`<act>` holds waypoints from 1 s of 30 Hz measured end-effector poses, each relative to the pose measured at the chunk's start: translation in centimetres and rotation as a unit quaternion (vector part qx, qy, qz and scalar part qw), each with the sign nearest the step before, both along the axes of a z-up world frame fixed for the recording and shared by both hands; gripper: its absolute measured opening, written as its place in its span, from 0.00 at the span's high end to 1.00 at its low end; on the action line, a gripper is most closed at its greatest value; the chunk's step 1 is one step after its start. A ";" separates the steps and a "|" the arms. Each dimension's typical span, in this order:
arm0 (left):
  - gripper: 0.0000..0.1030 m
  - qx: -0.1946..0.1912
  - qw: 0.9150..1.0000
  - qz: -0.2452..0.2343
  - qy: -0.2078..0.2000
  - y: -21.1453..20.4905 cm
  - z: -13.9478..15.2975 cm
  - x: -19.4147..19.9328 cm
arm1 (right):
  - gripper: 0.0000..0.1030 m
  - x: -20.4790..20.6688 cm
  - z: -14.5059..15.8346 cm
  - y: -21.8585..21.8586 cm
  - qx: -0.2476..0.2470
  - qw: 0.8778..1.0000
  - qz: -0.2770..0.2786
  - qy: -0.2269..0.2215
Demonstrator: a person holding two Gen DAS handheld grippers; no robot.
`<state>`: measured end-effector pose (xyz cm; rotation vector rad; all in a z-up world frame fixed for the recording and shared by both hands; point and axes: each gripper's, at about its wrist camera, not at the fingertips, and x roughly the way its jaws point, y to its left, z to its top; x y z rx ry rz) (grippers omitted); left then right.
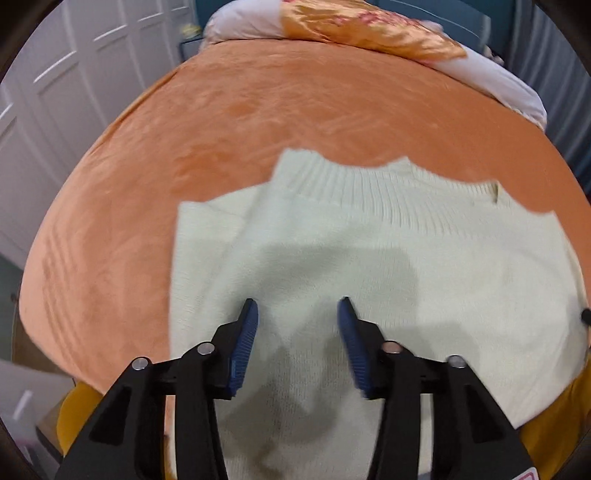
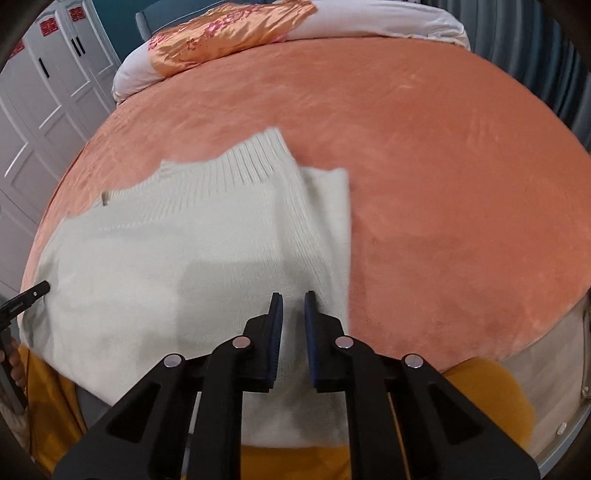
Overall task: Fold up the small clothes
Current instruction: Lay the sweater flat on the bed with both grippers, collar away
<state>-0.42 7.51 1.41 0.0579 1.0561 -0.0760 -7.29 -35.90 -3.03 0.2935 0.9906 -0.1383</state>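
A cream knitted sweater [image 1: 369, 258] lies flat on the orange bed cover, ribbed band at its far edge, one side folded in. It also shows in the right wrist view [image 2: 184, 258]. My left gripper [image 1: 297, 306] hangs over the sweater's near middle, jaws wide apart and empty. My right gripper [image 2: 293, 299] is above the sweater's folded right edge, jaws a narrow gap apart, nothing between them. The tip of the left gripper [image 2: 35, 291] shows at the sweater's left edge in the right wrist view.
The orange bed cover [image 2: 443, 184] spreads far and right. A white duvet with an orange satin panel [image 2: 229, 33] lies at the head of the bed. White wardrobe doors [image 1: 55, 92] stand to the left. A yellow garment [image 2: 487, 391] is at the near edge.
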 end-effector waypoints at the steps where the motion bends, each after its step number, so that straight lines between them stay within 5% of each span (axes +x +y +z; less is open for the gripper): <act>1: 0.57 -0.003 1.000 0.000 -0.006 -0.3 0.5 0.0 | 0.82 0.3 0.8 0.9 -0.002 1.000 0.005 -0.011; 5: 0.54 0.012 0.999 -0.021 -0.026 -2.7 1.5 1.6 | 0.75 2.1 1.9 3.4 -0.029 0.999 0.025 -0.030; 9: 0.48 0.024 1.000 -0.001 0.001 -3.3 -1.1 3.6 | 0.70 4.1 -3.3 3.9 -0.065 0.997 0.023 0.045; 12: 0.45 0.035 0.999 -0.002 -0.011 -3.2 -2.2 3.3 | 0.67 3.2 -0.7 5.1 -0.084 0.996 0.017 0.038; 15: 0.48 0.018 1.000 -0.022 -0.006 -4.6 -0.4 2.0 | 0.67 2.7 1.9 8.3 -0.025 0.998 0.062 -0.012; 18: 0.46 -0.003 0.999 -0.046 -0.001 -6.9 0.0 1.4 | 0.66 3.3 1.4 13.7 0.010 0.991 0.133 -0.013; 22: 0.43 0.041 0.996 -0.076 0.015 -10.3 -2.4 0.5 | 0.66 3.5 -2.2 18.9 -0.077 0.980 0.182 0.010; 27: 0.42 0.056 0.996 -0.074 0.007 -10.7 -2.4 0.3 | 0.65 2.7 1.1 15.4 -0.030 0.989 0.147 -0.016; 30: 0.41 0.057 0.996 -0.067 0.006 -10.9 -2.5 0.3 | 0.61 4.3 0.3 12.9 -0.039 0.993 0.114 -0.003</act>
